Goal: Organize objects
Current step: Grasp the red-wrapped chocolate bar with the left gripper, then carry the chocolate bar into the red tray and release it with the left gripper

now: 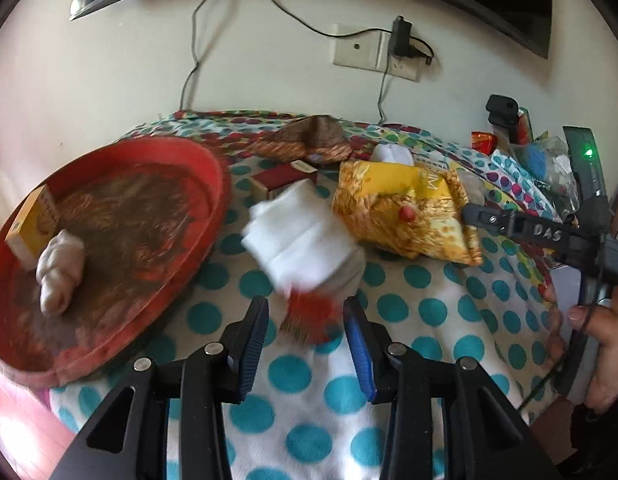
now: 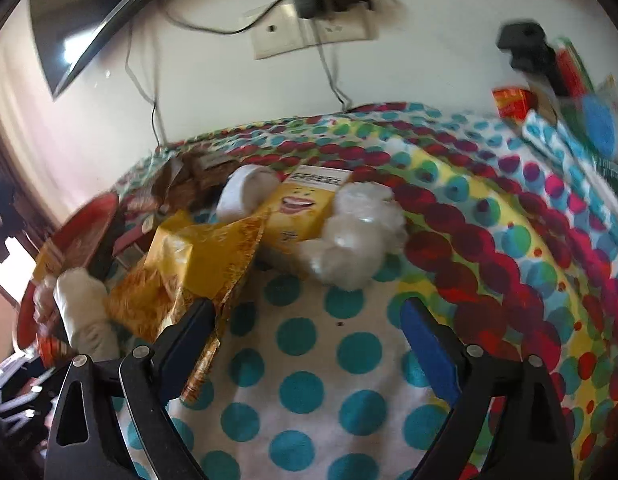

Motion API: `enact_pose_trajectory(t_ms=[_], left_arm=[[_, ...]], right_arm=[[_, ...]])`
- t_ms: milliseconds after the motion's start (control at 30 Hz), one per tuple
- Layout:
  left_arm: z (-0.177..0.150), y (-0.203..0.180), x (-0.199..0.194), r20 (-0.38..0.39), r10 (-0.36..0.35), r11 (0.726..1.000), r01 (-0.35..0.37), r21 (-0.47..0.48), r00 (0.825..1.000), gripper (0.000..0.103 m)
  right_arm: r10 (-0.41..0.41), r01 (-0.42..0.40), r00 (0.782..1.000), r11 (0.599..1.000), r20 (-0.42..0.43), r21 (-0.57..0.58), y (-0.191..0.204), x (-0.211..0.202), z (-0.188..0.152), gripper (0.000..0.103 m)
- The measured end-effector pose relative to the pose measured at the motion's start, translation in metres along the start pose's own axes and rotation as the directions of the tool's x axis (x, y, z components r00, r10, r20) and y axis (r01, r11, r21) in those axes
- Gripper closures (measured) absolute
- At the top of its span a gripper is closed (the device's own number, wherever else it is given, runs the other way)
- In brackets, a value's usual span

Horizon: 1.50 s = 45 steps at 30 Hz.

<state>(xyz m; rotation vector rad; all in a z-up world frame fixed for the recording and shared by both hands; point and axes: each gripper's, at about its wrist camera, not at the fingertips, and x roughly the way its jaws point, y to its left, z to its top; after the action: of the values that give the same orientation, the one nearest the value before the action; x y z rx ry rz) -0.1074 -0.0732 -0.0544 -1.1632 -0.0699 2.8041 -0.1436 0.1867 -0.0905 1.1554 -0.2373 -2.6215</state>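
My left gripper is open, its jaws on either side of a blurred white sock with a red patterned end, not closed on it. A red round tray at the left holds a yellow box and a knotted grey-white sock. A yellow snack bag lies to the right of the sock. My right gripper is open and empty over the dotted cloth; the snack bag touches its left finger. Ahead lie a yellow smile box, a white roll and a clear plastic bundle.
A polka-dot blanket covers the surface. A brown wrapper and a red box lie at the back. Clutter of packets sits at the far right by the wall. The right hand-held gripper shows at the right edge.
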Motion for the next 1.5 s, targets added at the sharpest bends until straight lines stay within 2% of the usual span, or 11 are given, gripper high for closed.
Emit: enact_pose_trajectory(t_ms=[100, 167, 267, 433, 467, 500, 800, 1033, 1233, 1500], left_arm=[[0.003, -0.004, 0.009, -0.018, 0.016, 1.000, -0.015, 0.027, 1.000, 0.063], [0.002, -0.002, 0.013, -0.033, 0.001, 1.000, 0.000, 0.015, 0.999, 0.063], [-0.005, -0.001, 0.014, -0.037, 0.004, 1.000, -0.003, 0.023, 0.999, 0.063], [-0.019, 0.007, 0.011, -0.019, -0.009, 1.000, 0.009, -0.019, 1.000, 0.064], [-0.020, 0.008, 0.010, -0.014, -0.010, 1.000, 0.010, -0.024, 1.000, 0.067], [-0.020, 0.007, 0.010, -0.013, -0.013, 1.000, 0.013, -0.026, 1.000, 0.075], [-0.029, 0.003, 0.002, -0.017, -0.005, 1.000, 0.005, -0.024, 1.000, 0.076], [-0.017, -0.001, -0.003, -0.014, 0.000, 0.999, 0.000, -0.041, 1.000, 0.076], [0.000, -0.015, -0.018, 0.016, 0.007, 1.000, -0.008, 0.013, 1.000, 0.076], [0.024, -0.001, -0.036, 0.050, 0.058, 0.998, -0.059, 0.015, 0.997, 0.076]], right_arm=[[0.025, -0.024, 1.000, 0.997, -0.007, 0.067, -0.013, 0.002, 0.001, 0.009], [0.042, -0.040, 0.999, 0.995, -0.020, 0.095, -0.018, 0.005, 0.001, 0.009], [0.044, -0.043, 0.999, 0.995, -0.016, 0.091, -0.016, 0.005, 0.001, 0.008], [0.058, -0.056, 0.998, 0.995, -0.024, 0.082, -0.012, 0.007, 0.002, 0.007], [0.061, -0.059, 0.998, 0.995, -0.024, 0.084, -0.012, 0.008, 0.003, 0.007], [0.063, -0.061, 0.998, 0.995, -0.023, 0.085, -0.012, 0.008, 0.003, 0.007], [0.065, -0.063, 0.998, 0.994, -0.023, 0.086, -0.013, 0.007, 0.003, 0.007], [0.064, -0.062, 0.998, 0.994, -0.023, 0.087, -0.012, 0.007, 0.002, 0.007], [0.065, -0.062, 0.998, 0.994, -0.023, 0.087, -0.011, 0.008, 0.002, 0.006], [0.069, -0.067, 0.997, 0.994, -0.022, 0.090, -0.011, 0.007, 0.002, 0.005]])
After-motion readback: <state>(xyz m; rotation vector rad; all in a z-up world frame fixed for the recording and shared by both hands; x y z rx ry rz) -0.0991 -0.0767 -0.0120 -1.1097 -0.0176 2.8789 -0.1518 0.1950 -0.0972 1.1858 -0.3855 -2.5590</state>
